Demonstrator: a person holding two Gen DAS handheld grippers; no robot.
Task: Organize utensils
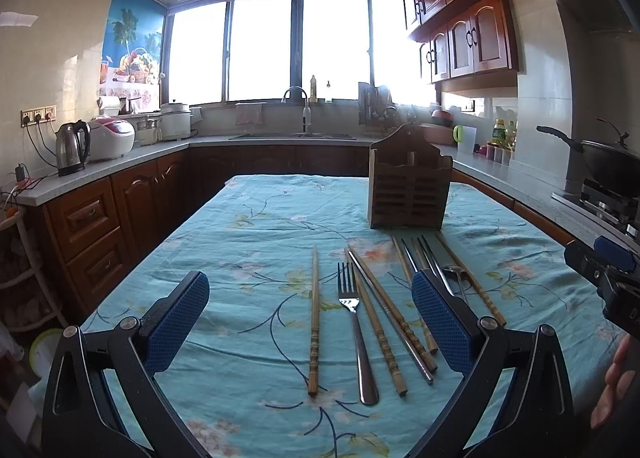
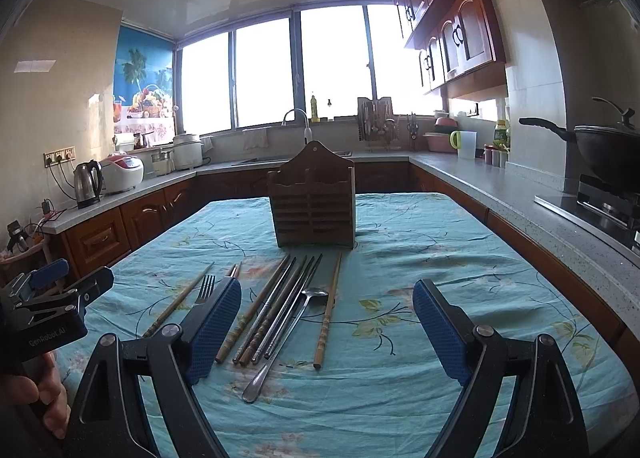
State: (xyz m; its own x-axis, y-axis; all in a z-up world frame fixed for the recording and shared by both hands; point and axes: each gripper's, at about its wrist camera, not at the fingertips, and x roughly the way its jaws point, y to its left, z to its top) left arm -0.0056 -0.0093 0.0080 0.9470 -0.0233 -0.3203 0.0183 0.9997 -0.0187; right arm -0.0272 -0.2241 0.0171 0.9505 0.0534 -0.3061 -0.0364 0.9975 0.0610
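A brown wooden utensil holder (image 1: 409, 185) (image 2: 314, 203) stands upright on the teal floral tablecloth (image 1: 248, 242) (image 2: 420, 242). In front of it lie several wooden chopsticks (image 1: 314, 318) (image 2: 327, 318), metal chopsticks (image 2: 288, 306), a steel fork (image 1: 354, 322) (image 2: 205, 290) and a steel spoon (image 2: 280, 342) (image 1: 456, 276). My left gripper (image 1: 310, 322) is open and empty above the fork and chopsticks. My right gripper (image 2: 326, 330) is open and empty above the spoon and chopsticks. Each gripper also shows at the other view's edge: the right one (image 1: 604, 270), the left one (image 2: 52, 298).
Kitchen counters (image 1: 120, 161) (image 2: 500, 185) run around the table. A kettle (image 1: 72, 147), rice cookers, a sink tap (image 1: 298, 105) and a wok (image 2: 604, 149) on a stove stand on them. Wooden cabinets (image 1: 460, 29) hang at upper right.
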